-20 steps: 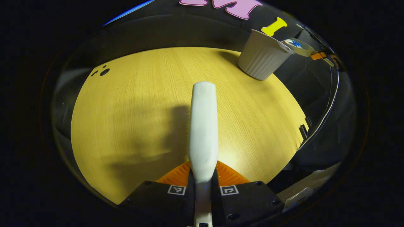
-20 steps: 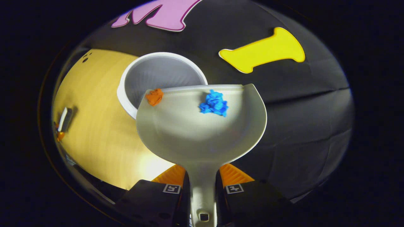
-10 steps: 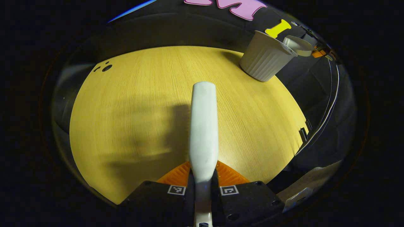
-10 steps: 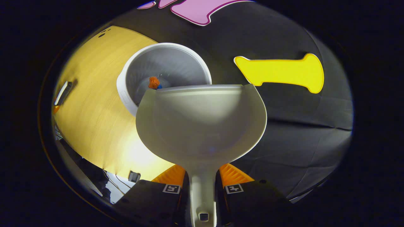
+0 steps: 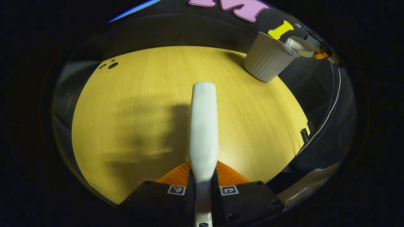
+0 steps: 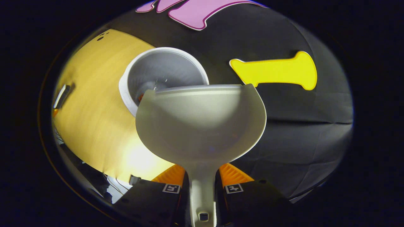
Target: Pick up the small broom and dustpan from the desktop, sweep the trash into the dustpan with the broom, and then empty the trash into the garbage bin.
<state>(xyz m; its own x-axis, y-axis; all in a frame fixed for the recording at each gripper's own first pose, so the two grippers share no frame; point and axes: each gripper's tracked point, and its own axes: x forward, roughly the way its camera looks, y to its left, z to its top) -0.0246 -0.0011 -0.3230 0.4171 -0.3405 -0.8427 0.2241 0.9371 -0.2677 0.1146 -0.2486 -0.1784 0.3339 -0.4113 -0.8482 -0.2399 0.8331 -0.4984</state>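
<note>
Your left gripper [image 5: 203, 186] clamps the broom [image 5: 203, 126] handle, which runs forward over the desktop [image 5: 135, 104]. Garbage bin [image 5: 268, 58] stands at the desktop's far right edge, against the wall. Your right gripper [image 6: 203, 189] grips the dustpan [image 6: 202, 123] handle; its front lip sits over the bin's [image 6: 164, 75] near rim. Possibly a scrap inside the bin, mostly hidden behind the lip.

bare dustpan [image 6: 202, 126] over white bin [image 6: 157, 75], broom [image 5: 203, 126] aloft
</note>
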